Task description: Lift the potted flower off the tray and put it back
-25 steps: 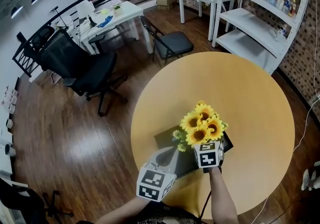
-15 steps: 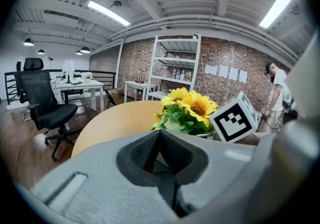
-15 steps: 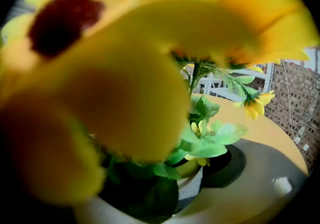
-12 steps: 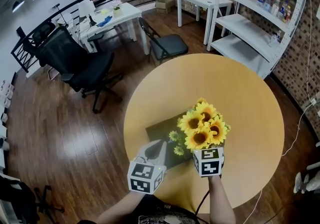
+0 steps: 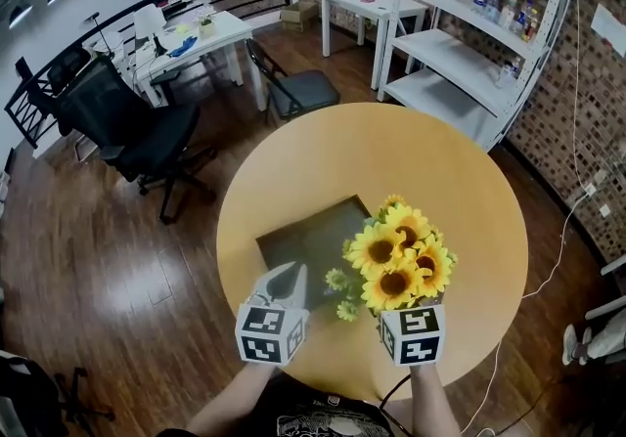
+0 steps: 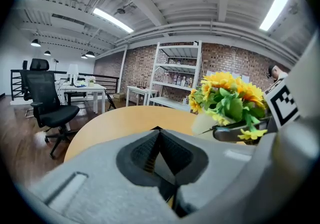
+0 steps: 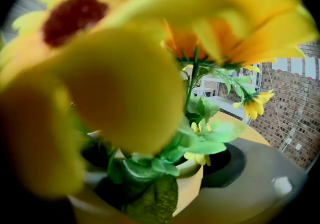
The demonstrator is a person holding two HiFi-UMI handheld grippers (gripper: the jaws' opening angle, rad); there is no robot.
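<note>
**Flower clear of tray in right gripper's wide clasp**

Right gripper (image 6: 239, 133) is clasping the flower (image 5: 396, 257) by its pot (image 7: 196, 187), with its jaws standing wide around the smooth, cream, round-walled vessel and pressing on it. The flower is hanging above the table (image 5: 391, 147), just right of the tray (image 5: 305, 238) and off it. The blooms are showing broad yellow petals around dark brown centres, and veined green leaves are spilling over the pot's rim. The tray is lying flat, dark, matt and square-cornered on the round top of pale wood. Left gripper (image 5: 290, 279) is hovering over the tray's near edge, its grey jaws drawn together to a point and gripping nothing.

Head view is hiding the pot under the blooms. Right gripper view is showing the pot's wall and rim, though petals are covering the left jaw. Left gripper view is showing the pot in the air with a dark jaw curving round it.
</note>
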